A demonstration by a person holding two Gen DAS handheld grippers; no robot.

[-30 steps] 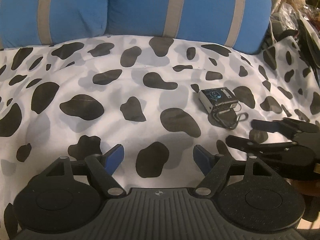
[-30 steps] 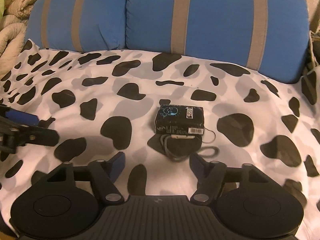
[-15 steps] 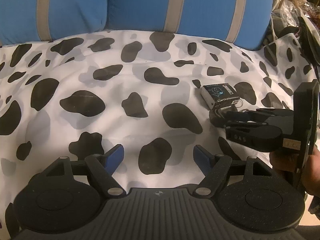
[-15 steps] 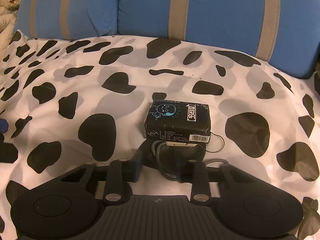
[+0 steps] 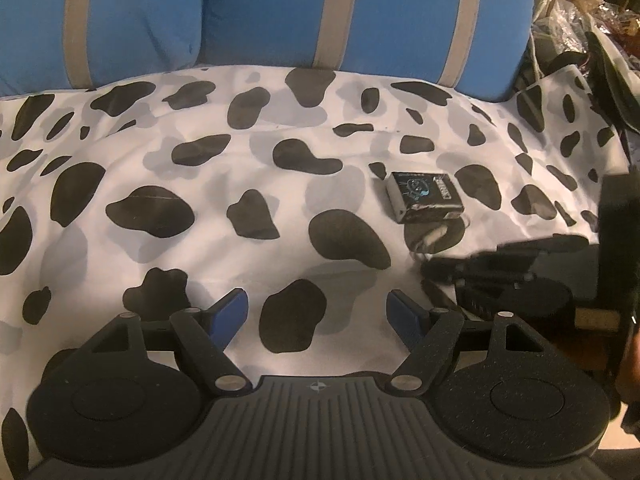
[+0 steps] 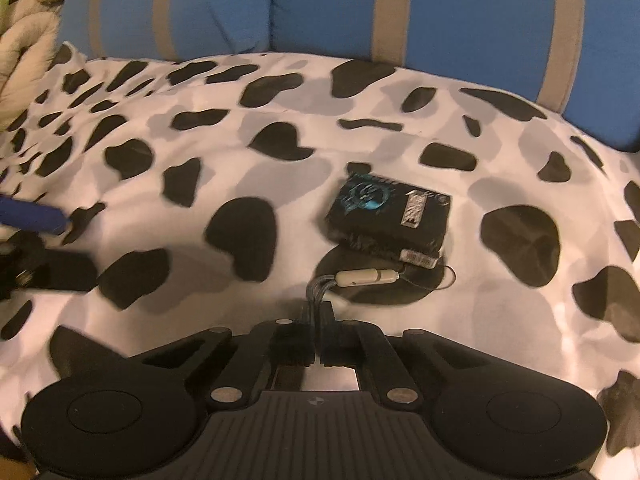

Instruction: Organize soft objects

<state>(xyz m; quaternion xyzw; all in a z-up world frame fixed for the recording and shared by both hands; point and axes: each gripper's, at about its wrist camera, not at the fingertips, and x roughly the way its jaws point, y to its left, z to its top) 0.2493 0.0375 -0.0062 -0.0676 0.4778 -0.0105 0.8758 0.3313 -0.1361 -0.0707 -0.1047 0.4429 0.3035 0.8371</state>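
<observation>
The right tongs point(image 6: 318, 312) have just been closing and now pinch the grey braided cord point(image 6: 320, 286) of a beige plug-ended cable point(image 6: 368, 277), which lies on a white bedspread with black cow-style patches point(image 6: 200, 280). Just beyond the cord, toward the bedspread's far edge, rests a small black packet with turquoise print point(image 6: 390, 216). The left tongs point(image 5: 320, 316) hang with blue pads apart over bare bedspread. Blue cushions with tan stripes point(image 5: 360, 12) stand along the far edge.
</observation>
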